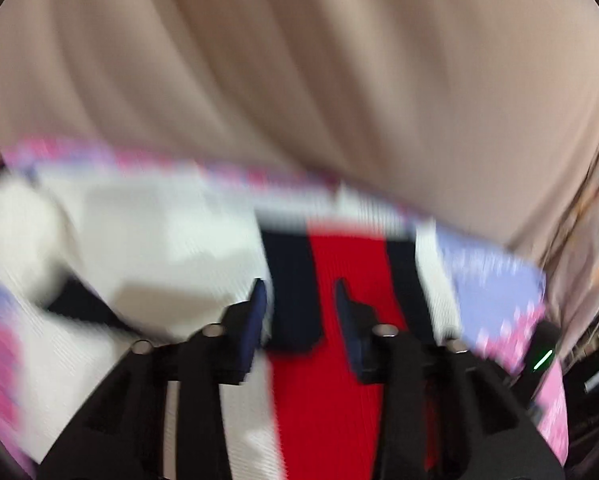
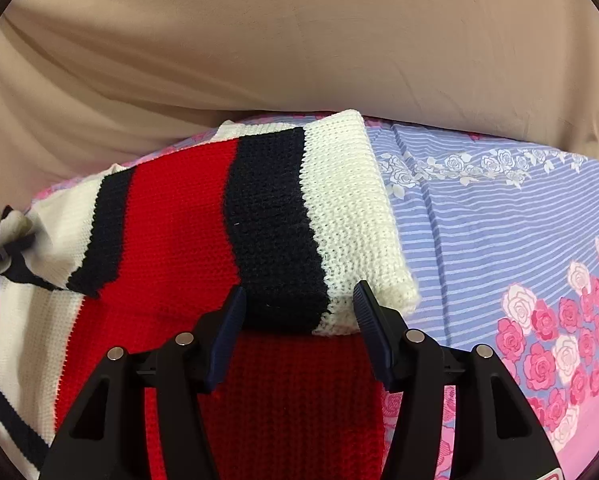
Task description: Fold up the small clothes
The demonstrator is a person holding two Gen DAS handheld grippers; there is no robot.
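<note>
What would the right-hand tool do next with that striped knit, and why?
Probably ease forward and close on the folded edge of the striped knit: the right gripper has its jaws open, astride that edge, gripping nothing yet.

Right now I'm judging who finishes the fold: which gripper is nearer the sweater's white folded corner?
Right. The right gripper stands open just before the white folded corner; the left gripper hovers open over the sweater's red stripe.

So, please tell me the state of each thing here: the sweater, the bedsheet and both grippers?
Sweater: partly folded, one end doubled over, lying on the bedsheet.
Bedsheet: spread flat, faint creases.
Left hand-held gripper: open, above the sweater; view blurred.
Right hand-held gripper: open, at the folded edge, gripping nothing.
</note>
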